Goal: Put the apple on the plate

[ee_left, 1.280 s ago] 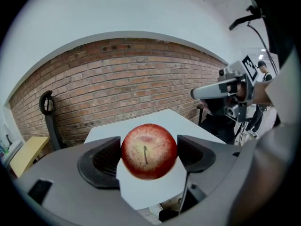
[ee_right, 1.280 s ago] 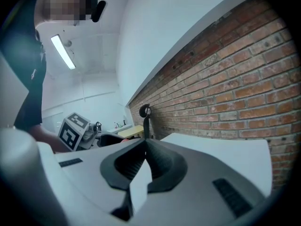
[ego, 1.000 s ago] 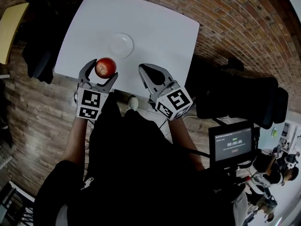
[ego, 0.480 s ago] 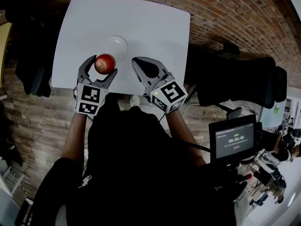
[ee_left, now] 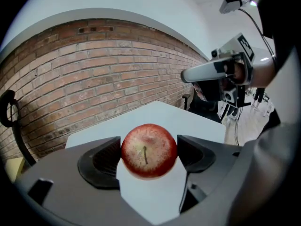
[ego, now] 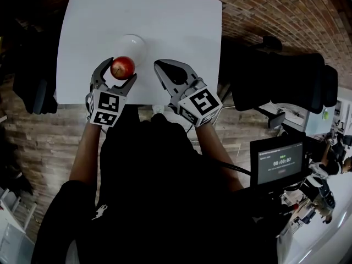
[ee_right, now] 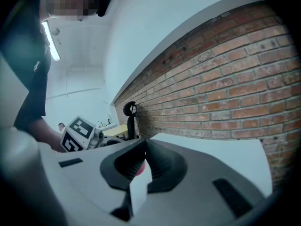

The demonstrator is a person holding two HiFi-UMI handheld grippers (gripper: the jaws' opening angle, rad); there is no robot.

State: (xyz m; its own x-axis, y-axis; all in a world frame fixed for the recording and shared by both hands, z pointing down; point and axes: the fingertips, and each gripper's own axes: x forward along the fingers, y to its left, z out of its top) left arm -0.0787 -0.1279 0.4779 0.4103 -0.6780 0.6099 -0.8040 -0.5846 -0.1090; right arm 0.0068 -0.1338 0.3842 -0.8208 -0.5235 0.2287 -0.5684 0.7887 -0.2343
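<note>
A red apple (ego: 122, 67) (ee_left: 149, 149) is clamped between the two jaws of my left gripper (ego: 119, 70) (ee_left: 148, 153), which is shut on it and holds it above the white table (ego: 176, 26). The apple hangs at the near edge of a small white plate (ego: 132, 44); whether it touches the plate does not show. My right gripper (ego: 159, 66) (ee_right: 144, 145) hovers just right of the apple, over the table's near edge. Its jaws are together with nothing in them. A red sliver of the apple shows behind them in the right gripper view.
The table stands on a brick floor (ego: 258, 15). A black chair (ego: 280, 81) is close to its right side and another dark seat (ego: 33, 87) at its left. A monitor on a stand (ego: 281, 161) sits behind me on the right.
My left gripper has carried the apple forward, from the table's near edge up to the plate's near rim. The right gripper has kept alongside it, still shut.
</note>
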